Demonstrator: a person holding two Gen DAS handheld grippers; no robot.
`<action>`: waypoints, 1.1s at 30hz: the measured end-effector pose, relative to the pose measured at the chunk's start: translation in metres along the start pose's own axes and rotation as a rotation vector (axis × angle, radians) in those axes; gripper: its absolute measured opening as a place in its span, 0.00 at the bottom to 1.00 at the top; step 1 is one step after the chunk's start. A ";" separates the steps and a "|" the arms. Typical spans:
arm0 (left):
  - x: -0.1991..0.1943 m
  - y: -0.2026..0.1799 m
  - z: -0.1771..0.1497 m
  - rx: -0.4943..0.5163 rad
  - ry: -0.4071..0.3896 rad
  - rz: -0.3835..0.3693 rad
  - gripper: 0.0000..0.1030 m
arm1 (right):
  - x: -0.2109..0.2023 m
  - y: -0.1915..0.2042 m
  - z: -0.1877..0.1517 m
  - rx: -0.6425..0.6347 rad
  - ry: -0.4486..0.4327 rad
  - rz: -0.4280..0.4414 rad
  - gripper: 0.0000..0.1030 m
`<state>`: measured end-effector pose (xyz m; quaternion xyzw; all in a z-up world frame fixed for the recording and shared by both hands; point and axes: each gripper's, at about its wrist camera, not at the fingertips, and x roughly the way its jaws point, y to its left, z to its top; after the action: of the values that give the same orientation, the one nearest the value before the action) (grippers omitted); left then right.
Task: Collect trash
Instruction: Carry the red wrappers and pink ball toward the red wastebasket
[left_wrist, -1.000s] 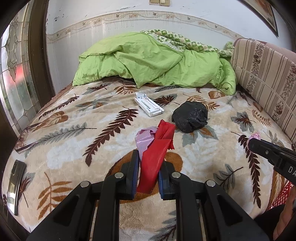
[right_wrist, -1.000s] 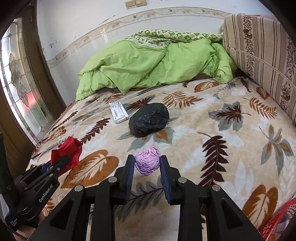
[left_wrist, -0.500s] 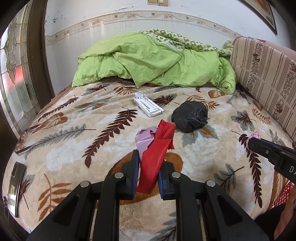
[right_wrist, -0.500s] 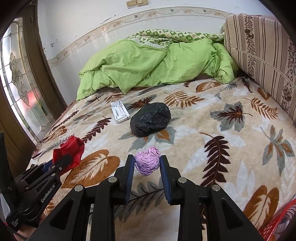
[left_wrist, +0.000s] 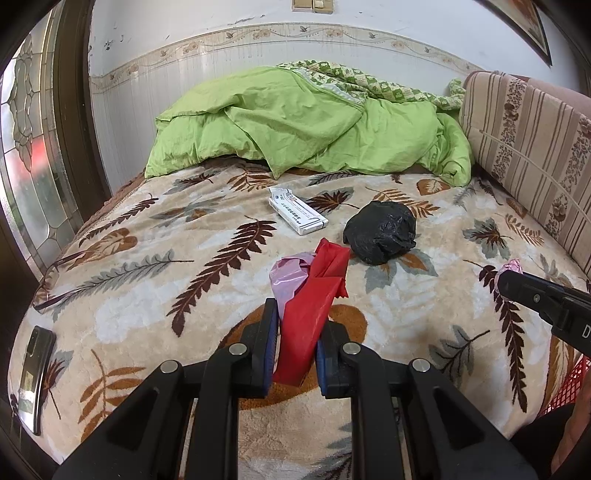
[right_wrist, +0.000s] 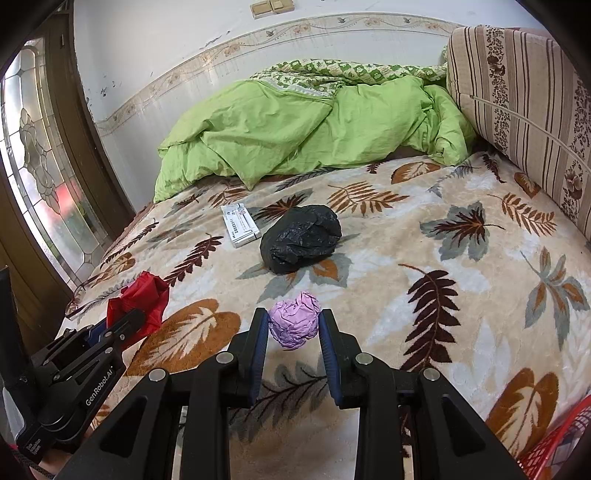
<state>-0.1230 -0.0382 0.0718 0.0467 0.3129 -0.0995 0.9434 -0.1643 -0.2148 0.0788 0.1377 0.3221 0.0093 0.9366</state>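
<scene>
My left gripper (left_wrist: 295, 332) is shut on a red plastic bag (left_wrist: 314, 306) with a pink bag (left_wrist: 288, 273) bunched against it, held above the bed. My right gripper (right_wrist: 291, 328) is shut on a crumpled purple paper ball (right_wrist: 294, 324). A black plastic bag bundle (left_wrist: 380, 230) (right_wrist: 301, 236) and a white box (left_wrist: 297, 214) (right_wrist: 240, 225) lie on the leaf-patterned blanket (left_wrist: 155, 295) further back. The right gripper shows at the right edge of the left wrist view (left_wrist: 546, 302); the left gripper with the red bag (right_wrist: 138, 299) shows at the left of the right wrist view.
A green duvet (left_wrist: 295, 125) is piled at the bed's far end. A striped cushion (left_wrist: 532, 147) lines the right side. A red mesh basket (right_wrist: 557, 443) sits at the near right edge. A dark phone (left_wrist: 35, 373) lies at the near left. A stained-glass door (right_wrist: 33, 184) stands on the left.
Both grippers have lifted slightly with their loads; the view has shifted a little. The items on the bed have not moved.
</scene>
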 end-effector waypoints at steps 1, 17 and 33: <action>0.000 0.000 0.000 0.000 0.000 0.000 0.16 | 0.000 -0.001 0.000 0.000 0.000 0.001 0.29; 0.003 0.012 0.002 -0.015 -0.005 0.032 0.16 | 0.000 -0.002 0.000 0.001 0.000 0.002 0.29; 0.004 0.017 0.002 -0.021 -0.006 0.066 0.16 | -0.001 -0.003 0.000 0.002 -0.001 0.003 0.29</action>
<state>-0.1151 -0.0227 0.0711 0.0467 0.3093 -0.0653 0.9476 -0.1652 -0.2172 0.0784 0.1393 0.3216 0.0105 0.9365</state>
